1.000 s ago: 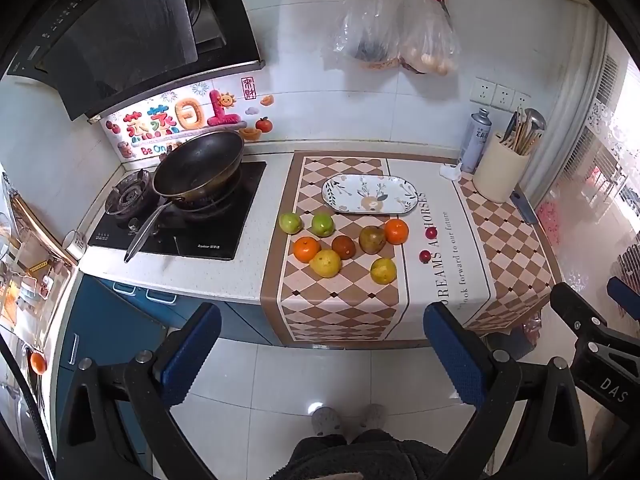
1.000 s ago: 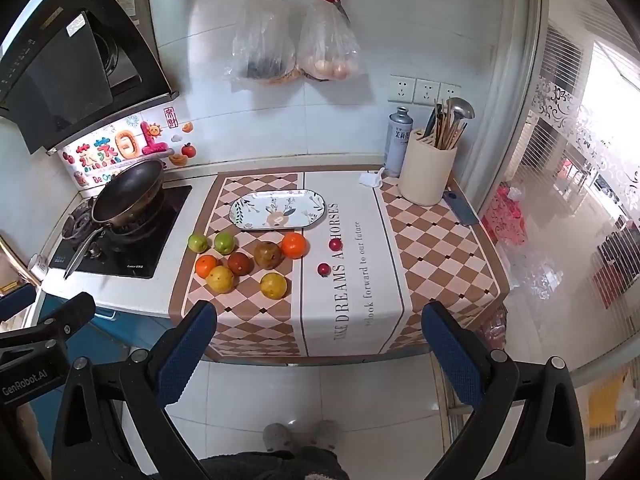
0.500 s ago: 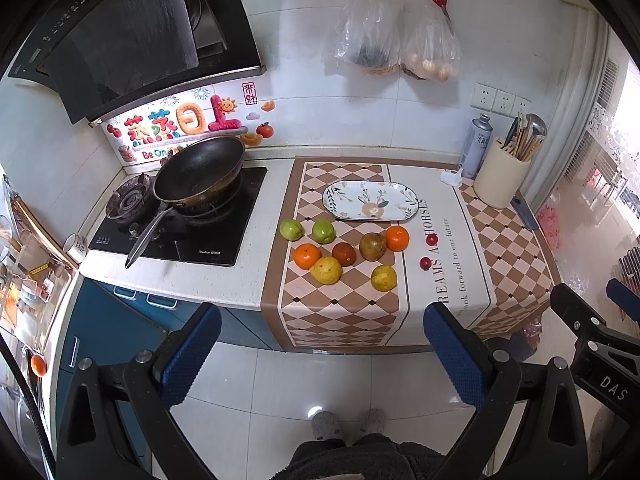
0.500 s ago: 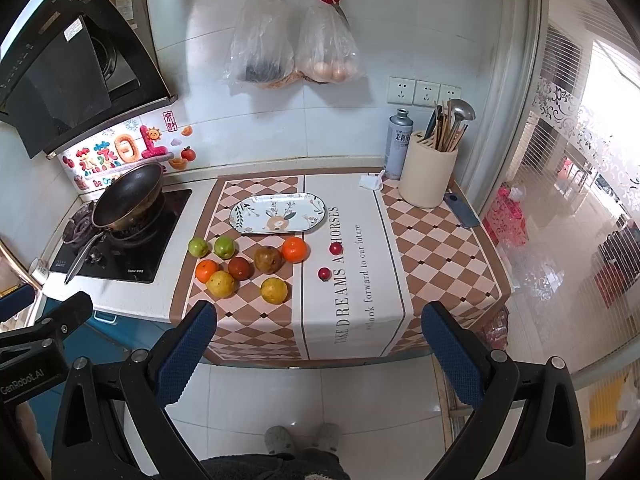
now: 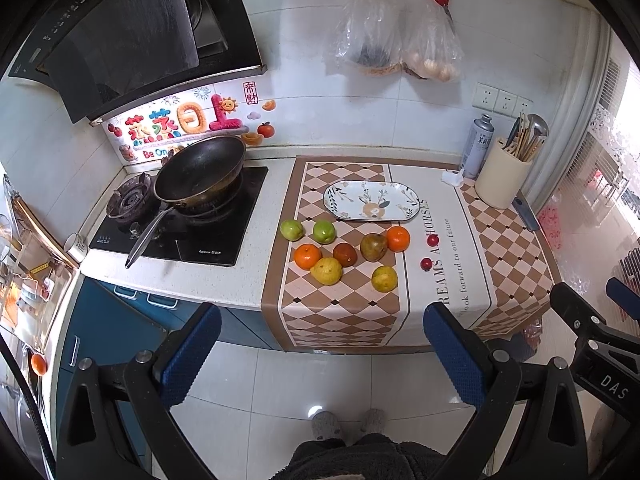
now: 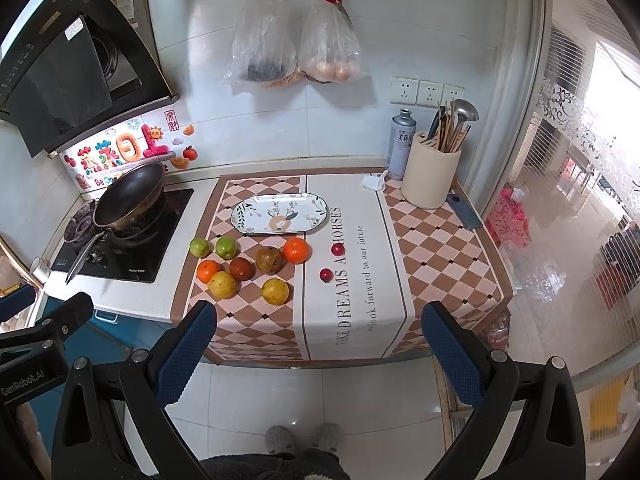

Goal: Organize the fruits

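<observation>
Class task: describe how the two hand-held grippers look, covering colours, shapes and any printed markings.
Both the left gripper and the right gripper have black angular frames with silver screws and two fingers faced with textured blue pads. White lettering shows: "GenRobot.AI" on the left, "DAS" on the right.

My right tool (image 5: 616,320) is cut by the picture's edge in the left view. What the two hanging bags (image 6: 296,40) hold, I cannot tell surely.

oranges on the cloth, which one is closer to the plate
The orange at the right end of the cluster, beside the brownish pear, just below the plate. The other orange lies farther left and nearer the counter's front edge.
</observation>
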Tool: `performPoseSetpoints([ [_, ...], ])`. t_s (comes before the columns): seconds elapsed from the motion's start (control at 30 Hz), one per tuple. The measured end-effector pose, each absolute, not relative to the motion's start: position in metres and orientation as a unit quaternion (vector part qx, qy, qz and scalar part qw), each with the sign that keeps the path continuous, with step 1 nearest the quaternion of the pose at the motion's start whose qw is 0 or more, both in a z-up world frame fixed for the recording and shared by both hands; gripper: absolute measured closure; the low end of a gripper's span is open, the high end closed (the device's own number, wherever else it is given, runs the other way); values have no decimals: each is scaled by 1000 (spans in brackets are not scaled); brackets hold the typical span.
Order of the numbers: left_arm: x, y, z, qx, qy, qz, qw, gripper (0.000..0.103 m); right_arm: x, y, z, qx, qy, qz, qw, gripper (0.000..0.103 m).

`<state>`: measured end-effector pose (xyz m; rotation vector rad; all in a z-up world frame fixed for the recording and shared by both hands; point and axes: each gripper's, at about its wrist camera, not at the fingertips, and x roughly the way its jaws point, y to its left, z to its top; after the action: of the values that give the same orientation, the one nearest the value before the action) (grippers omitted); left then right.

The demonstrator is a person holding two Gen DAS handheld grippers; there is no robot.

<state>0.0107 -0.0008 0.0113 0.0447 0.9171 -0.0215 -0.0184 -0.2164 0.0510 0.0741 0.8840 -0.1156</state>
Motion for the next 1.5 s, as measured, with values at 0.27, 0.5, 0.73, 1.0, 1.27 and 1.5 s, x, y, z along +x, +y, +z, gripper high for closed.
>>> performPoseSetpoints([
  [0.27,10,-1,11,22,442,-10,896,0,-18,-215,50,35,428,-55,902,0],
  [0.5,11,0,11,21,443,-11,896,0,-17,-215,50,35,427,-55,902,0],
  [0.73,12,0,11,21,443,-10,896,0,-17,-214,50,35,427,-55,902,0],
  [1.0,12,0,12,22,442,-10,897,0,-17,-214,50,36,426,-55,902,0],
  [1.27,12,0,12,21,442,-11,897,0,-16,-214,53,37,424,-55,903,0],
  [1.5,14,-1,13,21,442,-11,897,0,-17,-215,53,39,424,-54,903,0],
])
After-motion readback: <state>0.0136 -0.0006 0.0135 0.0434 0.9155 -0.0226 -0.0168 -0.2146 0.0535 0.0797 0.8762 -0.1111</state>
